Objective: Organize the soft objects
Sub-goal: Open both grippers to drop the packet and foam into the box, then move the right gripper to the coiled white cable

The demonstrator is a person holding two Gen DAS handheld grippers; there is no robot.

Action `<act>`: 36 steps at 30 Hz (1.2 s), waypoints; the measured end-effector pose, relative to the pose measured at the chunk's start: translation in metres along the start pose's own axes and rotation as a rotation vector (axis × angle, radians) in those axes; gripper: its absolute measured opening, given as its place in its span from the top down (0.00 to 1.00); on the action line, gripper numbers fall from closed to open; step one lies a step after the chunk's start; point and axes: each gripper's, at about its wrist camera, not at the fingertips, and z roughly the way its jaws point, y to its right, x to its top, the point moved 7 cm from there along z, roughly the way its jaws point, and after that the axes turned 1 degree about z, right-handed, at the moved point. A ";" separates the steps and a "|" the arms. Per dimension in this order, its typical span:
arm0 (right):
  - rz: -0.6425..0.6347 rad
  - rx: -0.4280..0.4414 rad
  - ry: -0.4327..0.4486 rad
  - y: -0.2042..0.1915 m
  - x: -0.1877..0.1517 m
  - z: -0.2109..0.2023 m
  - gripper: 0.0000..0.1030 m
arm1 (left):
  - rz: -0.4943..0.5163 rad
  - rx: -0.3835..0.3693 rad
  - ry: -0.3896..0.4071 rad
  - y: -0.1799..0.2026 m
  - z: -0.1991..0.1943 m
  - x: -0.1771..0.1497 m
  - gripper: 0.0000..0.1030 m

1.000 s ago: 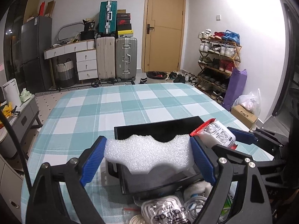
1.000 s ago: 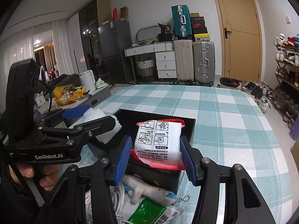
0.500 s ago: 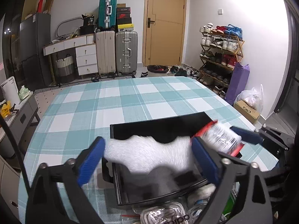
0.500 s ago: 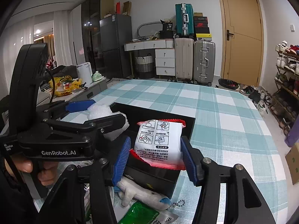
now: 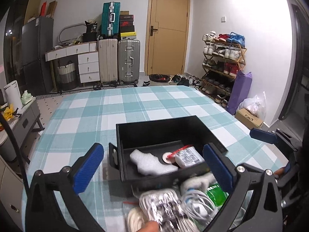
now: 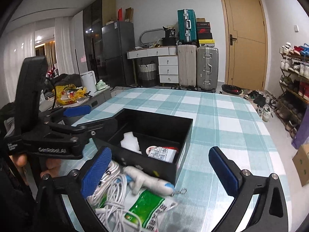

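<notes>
From the left wrist camera, the left gripper (image 5: 153, 164) has its blue pads spread wide and still parting, nothing pinched between them; below lies the black box (image 5: 146, 123) on the checked tablecloth (image 5: 87, 116), and on its floor rest the white foam piece (image 5: 149, 163) and the red-edged white packet (image 5: 188, 156), close together with a small round disc (image 5: 167, 157) between them. Crowded against the near wall of the box sits the pile yet to be sorted: coiled white cables (image 5: 173, 205) in crinkly wrap and a green packet (image 5: 216, 193). The risk here, as I read it, is that a pad dipping into that heap hooks a cable loop and drags the whole tangle along, or nudges the light box askew. Over to the right wrist camera: the right gripper (image 6: 162, 172) is also gaping and opening further, empty, with the left tool's black body (image 6: 52, 135) close on its left above the box rim. A white plush toy (image 6: 148, 181) with a keychain lies against the box's front wall, half over the green packet (image 6: 146, 208). Two tools this near each other could clash if both reach into the pile at once, and the slippery wrappers may squirt out of a hasty pinch.
</notes>
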 end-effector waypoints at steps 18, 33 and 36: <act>0.031 -0.007 -0.040 -0.008 -0.032 -0.026 0.01 | -0.017 0.079 -0.029 -0.018 -0.041 -0.048 0.00; -0.010 0.058 -0.162 -0.034 -0.064 -0.008 0.01 | 0.037 0.088 -0.051 -0.015 -0.038 -0.079 0.00; -0.024 0.073 -0.177 -0.040 -0.067 -0.006 0.01 | 0.034 0.078 -0.068 -0.015 -0.034 -0.082 0.00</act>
